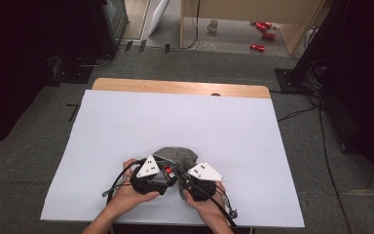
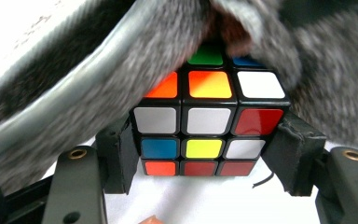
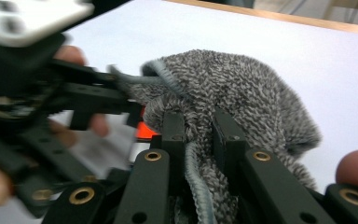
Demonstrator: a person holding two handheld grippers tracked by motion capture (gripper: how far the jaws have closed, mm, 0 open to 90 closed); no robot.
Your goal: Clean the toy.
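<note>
High view: white table [image 1: 126,126] on grey carpet [image 1: 24,161]; left gripper [image 1: 168,171] grasps cube [image 1: 167,170], right gripper [image 1: 184,171] pinches pouch [image 1: 177,156].

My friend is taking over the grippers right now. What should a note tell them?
Left gripper: fingers shut on the puzzle cube, holding it at the mouth of the grey fuzzy pouch.
Right gripper: fingers shut on the pouch's edge, holding it open.
Both sit near the front of the white table.
Done: the cube's far end is under the pouch's rim.
Left: probably push the cube further in, then let go.
</note>
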